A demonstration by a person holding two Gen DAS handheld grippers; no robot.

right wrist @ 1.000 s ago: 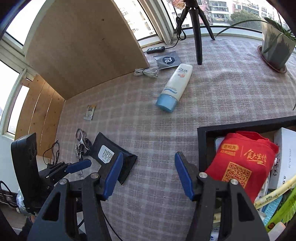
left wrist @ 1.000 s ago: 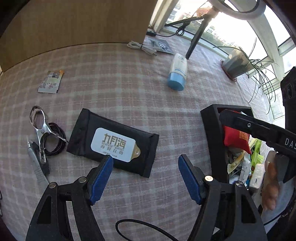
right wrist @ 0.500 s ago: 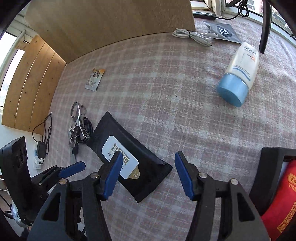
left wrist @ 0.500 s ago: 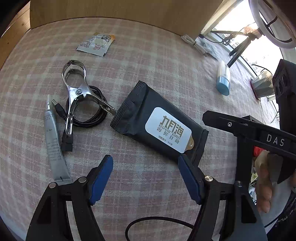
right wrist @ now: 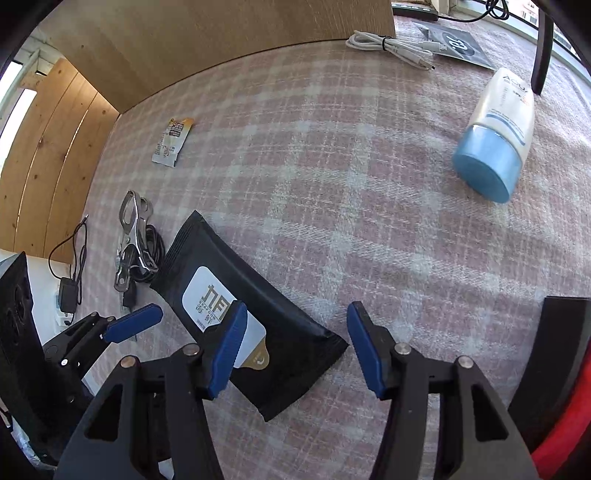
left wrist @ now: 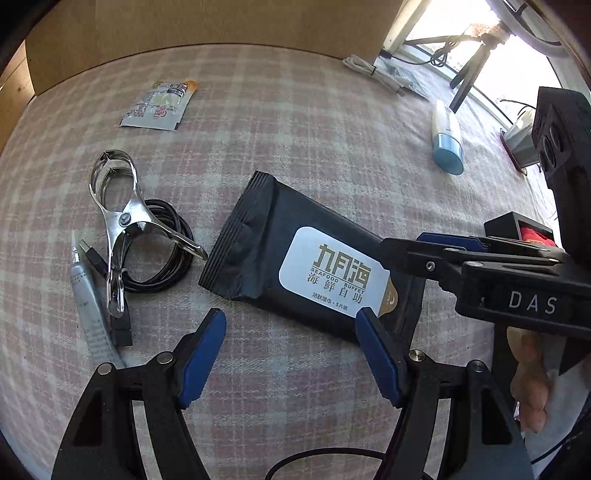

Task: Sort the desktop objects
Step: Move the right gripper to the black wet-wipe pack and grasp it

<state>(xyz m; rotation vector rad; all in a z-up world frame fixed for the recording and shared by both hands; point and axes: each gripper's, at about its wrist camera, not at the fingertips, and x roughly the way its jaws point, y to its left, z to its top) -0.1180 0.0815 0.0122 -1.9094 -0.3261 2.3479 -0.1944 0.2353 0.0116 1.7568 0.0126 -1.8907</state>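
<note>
Both tongs, left tongs (left wrist: 290,332) and right tongs (right wrist: 293,325), have swung from the bin toward the black wipes pack (left wrist: 295,254) on the table (right wrist: 332,184), wide open, empty; pack likely next pick, beside metal clip (left wrist: 122,221).

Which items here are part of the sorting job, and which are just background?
Job items: wet wipes pack, metal clamp, black cable, small tube, sachet, sunscreen bottle, black bin.

Background: plaid tablecloth, wooden board, tripod.
</note>
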